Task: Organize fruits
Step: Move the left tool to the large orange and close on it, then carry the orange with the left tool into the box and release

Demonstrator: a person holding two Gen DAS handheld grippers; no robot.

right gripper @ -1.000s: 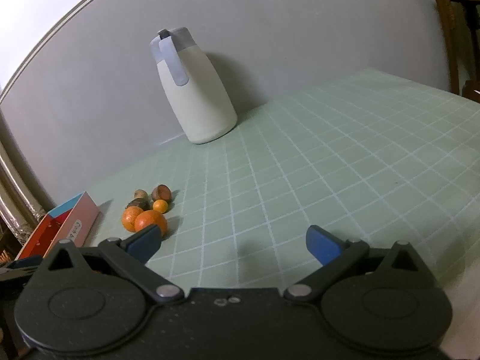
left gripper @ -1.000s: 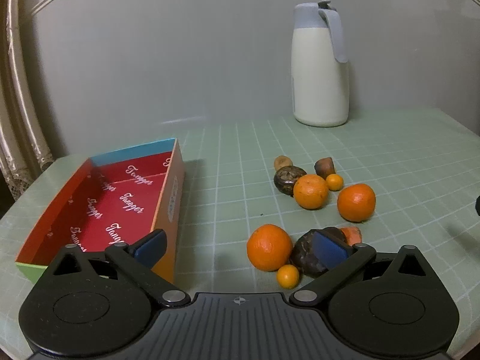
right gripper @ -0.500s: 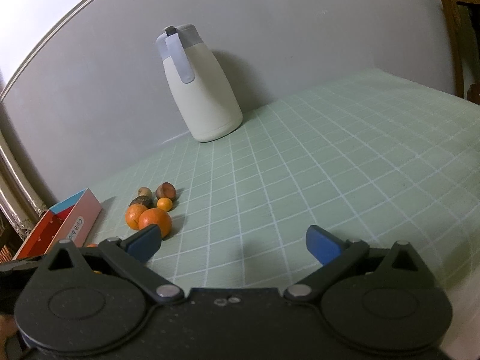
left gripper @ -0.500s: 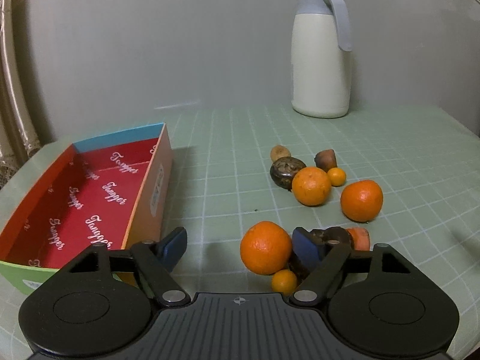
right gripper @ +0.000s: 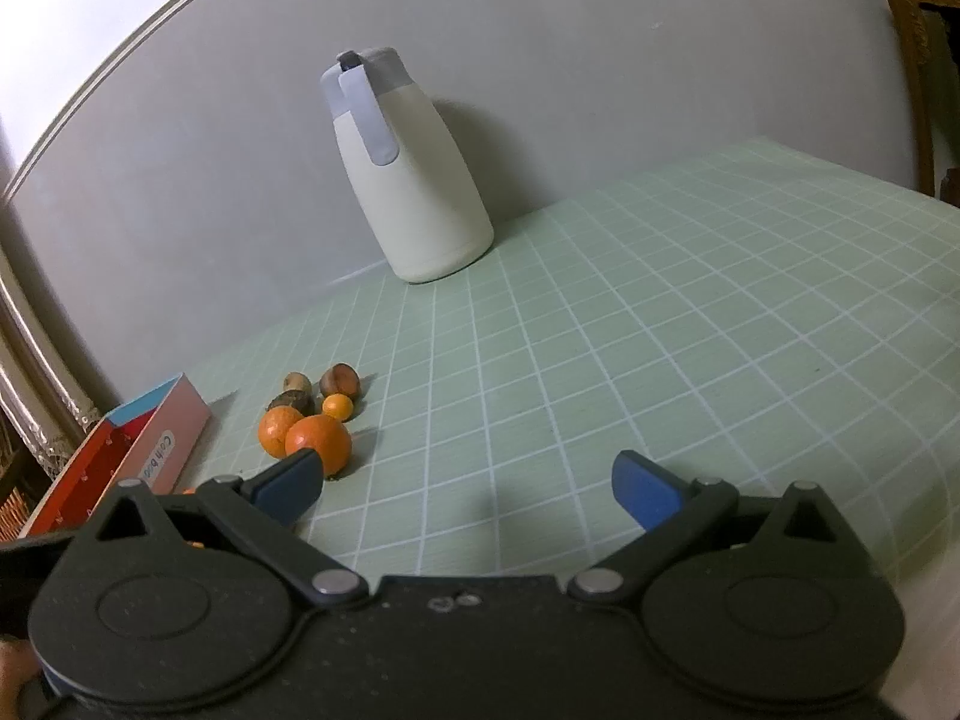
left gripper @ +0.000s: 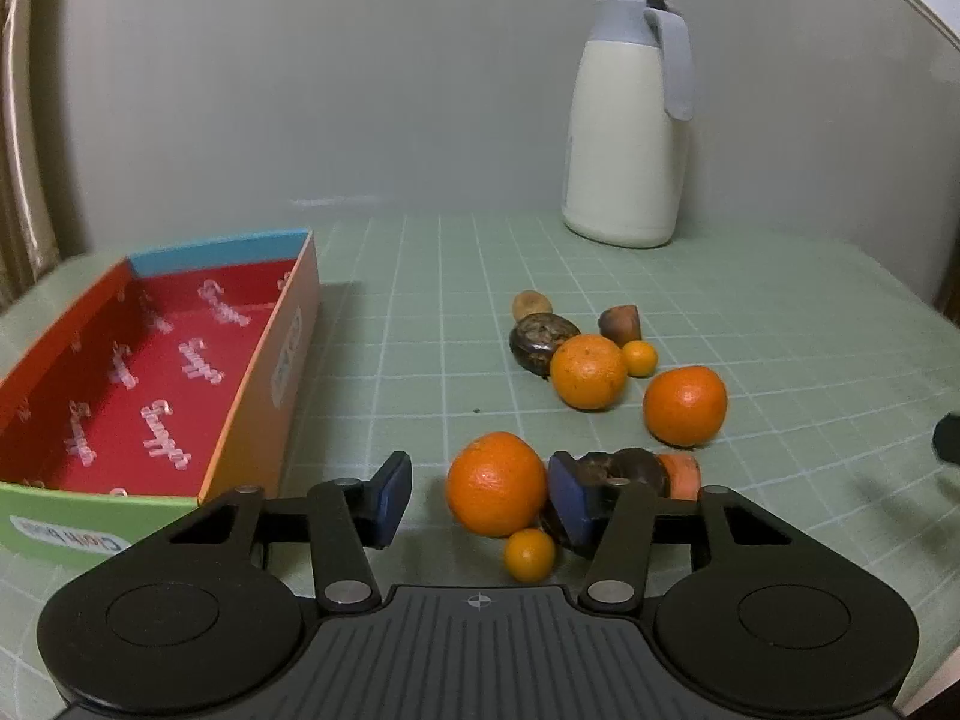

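Between the blue pads of the left gripper (left gripper: pixel 480 495) sat a round, dimpled orange mandarin (left gripper: pixel 497 483) on the green grid mat (left gripper: pixel 420 324), near the red cardboard box (left gripper: pixel 264 372). Its jaws were closing, the far pad seemingly touching, the near one apart. Light, soft-skinned and prone to roll, it probably wanted gentle pressure across its widest middle. The right gripper (right gripper: pixel 471 489) stood wide apart, empty.

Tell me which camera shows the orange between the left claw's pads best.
The left wrist view. The nearest orange sits whole and close between the closing pads of the left claw, the right-hand pad at its side, the other apart. The right wrist view shows at most an orange sliver behind its own claw, which is open over bare mat.
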